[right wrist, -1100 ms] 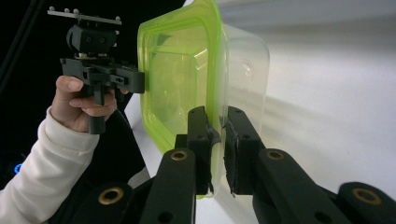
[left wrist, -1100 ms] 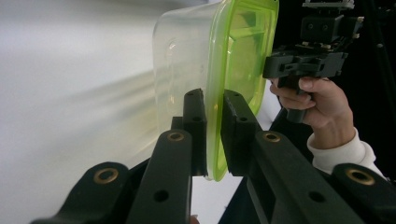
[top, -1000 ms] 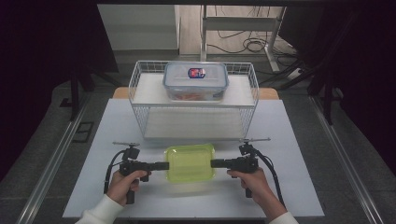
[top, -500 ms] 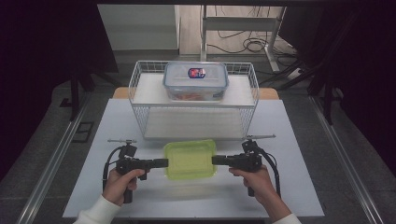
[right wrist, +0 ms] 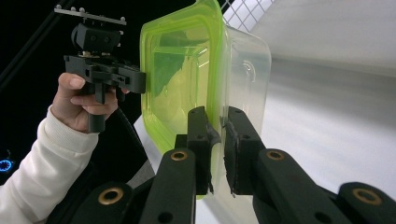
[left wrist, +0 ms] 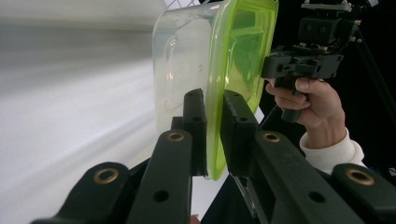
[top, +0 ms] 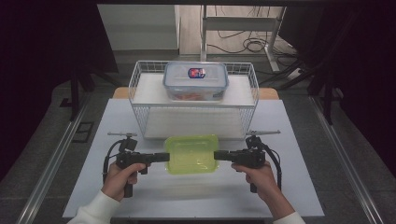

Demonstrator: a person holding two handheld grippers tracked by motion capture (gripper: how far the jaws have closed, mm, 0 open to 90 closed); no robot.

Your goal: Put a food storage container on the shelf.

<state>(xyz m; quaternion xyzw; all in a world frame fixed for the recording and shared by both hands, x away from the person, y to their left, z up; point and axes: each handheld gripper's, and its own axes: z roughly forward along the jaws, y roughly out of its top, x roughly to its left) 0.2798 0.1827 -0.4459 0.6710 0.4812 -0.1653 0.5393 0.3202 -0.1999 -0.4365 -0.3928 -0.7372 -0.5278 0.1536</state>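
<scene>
left gripper (top: 161, 157): jaws clamped on the left rim of the green-lidded container (top: 192, 153)
right gripper (top: 221, 155): jaws clamped on its right rim
container: held level above the white table (top: 299, 196), just before the wire basket (top: 135, 88)
step: two-handed carry, likely toward the basket
next: needs matched height and steady grip over the basket wall
count: two containers, one blue-lidded (top: 195, 81) in the basket; one basket

item: clear plastic container (top: 192, 154) with lime-green lid (left wrist: 243, 42) | state: lid on, nothing visible inside | pose: level, lid up | place: between left claw (top: 164, 157) and right claw (top: 218, 155), each clamped on the rim of a short end | raised just off the counter (top: 187, 196)
</scene>
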